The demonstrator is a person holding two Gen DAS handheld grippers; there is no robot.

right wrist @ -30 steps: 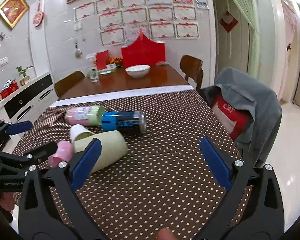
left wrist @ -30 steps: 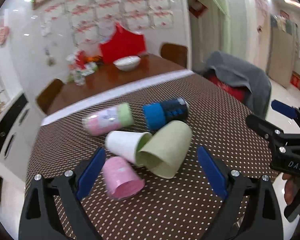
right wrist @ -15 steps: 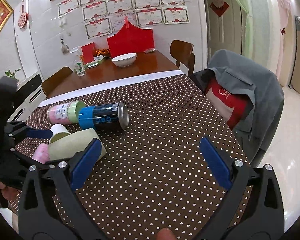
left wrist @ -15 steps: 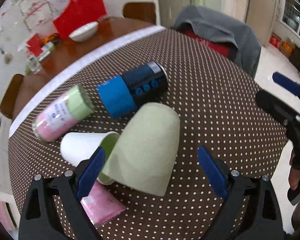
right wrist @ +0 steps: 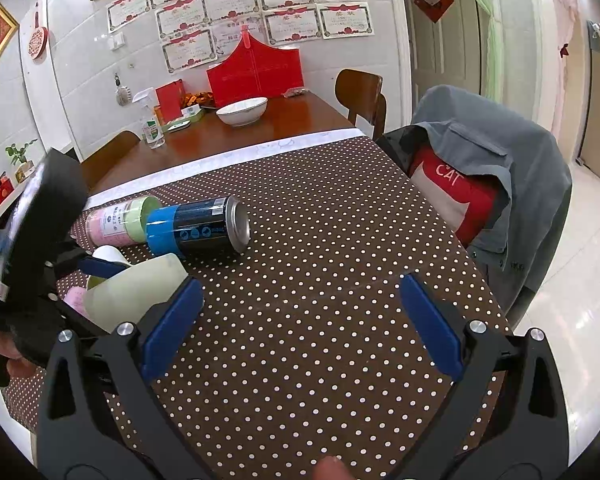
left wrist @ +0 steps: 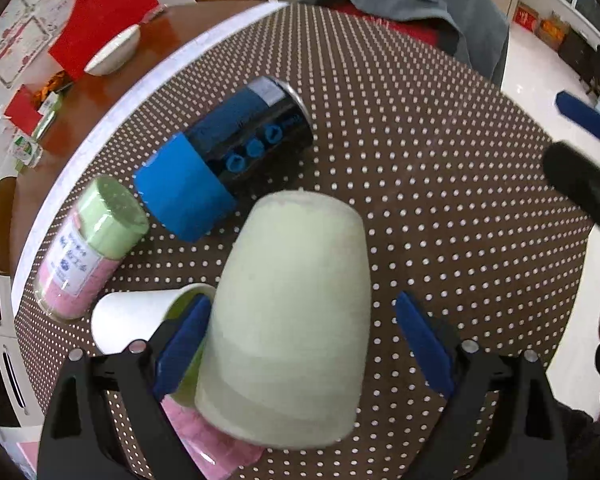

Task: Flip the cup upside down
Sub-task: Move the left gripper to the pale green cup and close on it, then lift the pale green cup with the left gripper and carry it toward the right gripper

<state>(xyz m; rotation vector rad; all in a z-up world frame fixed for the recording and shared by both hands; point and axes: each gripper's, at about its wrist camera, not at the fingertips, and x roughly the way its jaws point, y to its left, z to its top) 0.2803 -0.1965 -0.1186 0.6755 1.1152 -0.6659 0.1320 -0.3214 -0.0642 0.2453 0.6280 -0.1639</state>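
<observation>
Left claw [left wrist: 300, 336] has closed in, spread wide around the green cup [left wrist: 288, 320], grip next; right claw [right wrist: 300, 320] waits released.

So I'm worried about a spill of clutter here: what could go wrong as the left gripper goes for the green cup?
The left gripper is open around the green cup, and its left finger sits against the white cup, so closing might pinch both. The cup might also knock the blue can rolling.

Bright, even indoor light fills my views; the floor [right wrist: 588, 240] glares white, edges bend and darken, and the pale cup [left wrist: 292, 320] looks slightly soft.
</observation>
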